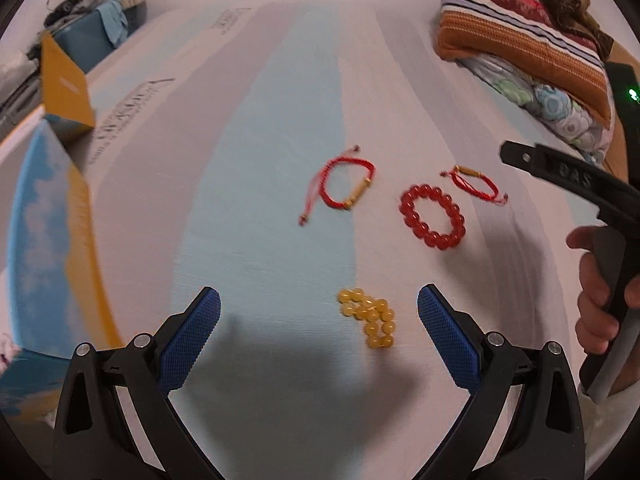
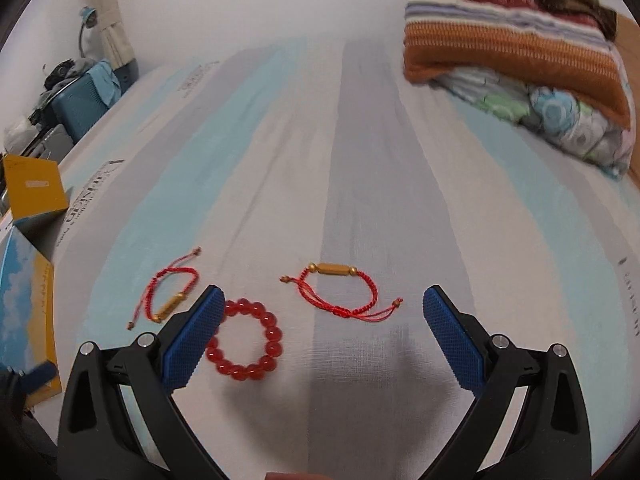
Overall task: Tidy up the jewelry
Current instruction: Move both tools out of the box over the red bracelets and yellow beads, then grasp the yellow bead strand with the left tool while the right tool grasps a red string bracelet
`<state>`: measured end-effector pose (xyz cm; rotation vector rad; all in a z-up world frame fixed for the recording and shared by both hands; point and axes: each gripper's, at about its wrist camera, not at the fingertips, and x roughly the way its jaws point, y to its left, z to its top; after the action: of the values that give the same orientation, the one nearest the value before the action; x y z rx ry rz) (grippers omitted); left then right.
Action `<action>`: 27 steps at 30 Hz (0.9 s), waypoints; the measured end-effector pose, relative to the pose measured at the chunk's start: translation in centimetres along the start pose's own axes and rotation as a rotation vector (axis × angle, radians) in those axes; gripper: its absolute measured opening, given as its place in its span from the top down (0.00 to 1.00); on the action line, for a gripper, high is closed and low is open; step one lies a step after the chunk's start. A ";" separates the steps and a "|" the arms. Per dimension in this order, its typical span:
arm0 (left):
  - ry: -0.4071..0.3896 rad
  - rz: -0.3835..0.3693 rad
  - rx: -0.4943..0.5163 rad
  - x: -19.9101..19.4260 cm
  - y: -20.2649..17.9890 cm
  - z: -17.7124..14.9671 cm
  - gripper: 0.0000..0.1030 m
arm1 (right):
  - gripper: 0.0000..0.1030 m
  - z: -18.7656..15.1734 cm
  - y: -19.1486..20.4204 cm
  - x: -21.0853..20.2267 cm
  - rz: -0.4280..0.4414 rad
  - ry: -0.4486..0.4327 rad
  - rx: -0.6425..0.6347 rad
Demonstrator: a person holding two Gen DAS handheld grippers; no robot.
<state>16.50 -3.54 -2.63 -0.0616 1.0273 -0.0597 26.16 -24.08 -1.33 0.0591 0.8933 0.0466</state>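
Grippers both spread wide, holding nothing: left gripper point(image 1: 319, 320) over yellow bead bracelet point(image 1: 370, 322); right gripper point(image 2: 324, 320) over red cord bracelet point(image 2: 340, 290).

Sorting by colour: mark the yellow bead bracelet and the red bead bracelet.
yellow bead bracelet point(image 1: 370, 317), left wrist view, on the bunched beads.
red bead bracelet point(image 2: 273, 335), right wrist view, on a right-side bead.

The left gripper point(image 1: 319, 312) has two black plastic arms with long holes cut in them. Each arm ends in a blue pad point(image 1: 192, 344) covered in tiny bumps. Round silver screws point(image 1: 141, 340) sit on the joints. The right gripper point(image 2: 324, 312) looks the same. From the side, its black body point(image 1: 576, 180) has raised letters "DAS" and a small green light point(image 1: 633, 94).
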 end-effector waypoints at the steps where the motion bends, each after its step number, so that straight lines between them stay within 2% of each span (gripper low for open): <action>1: 0.004 -0.001 0.009 0.6 -0.3 -0.2 0.06 | 0.07 -0.1 -0.3 0.5 0.004 0.007 0.013; 9: 0.040 0.021 0.036 3.6 -1.3 -0.9 0.06 | 0.07 0.5 -1.6 4.7 -0.013 0.071 0.045; 14: 0.090 0.024 0.037 5.7 -1.3 -1.5 0.06 | 0.07 0.8 -1.6 7.2 -0.029 0.111 0.040; 18: 0.079 0.035 0.040 6.0 -1.4 -1.5 0.06 | 0.08 0.9 -1.8 8.6 -0.053 0.129 0.028; 23: 0.075 0.028 0.036 6.2 -1.4 -1.6 0.07 | 0.16 0.6 -1.9 10.0 -0.046 0.166 0.033; 27: 0.074 0.041 0.032 6.2 -1.4 -1.6 0.21 | 0.21 0.5 -1.6 10.3 -0.050 0.176 0.020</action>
<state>18.28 -5.51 -8.60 -0.0093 1.1012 -0.0415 33.00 -24.98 -9.13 0.0512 1.0709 -0.0041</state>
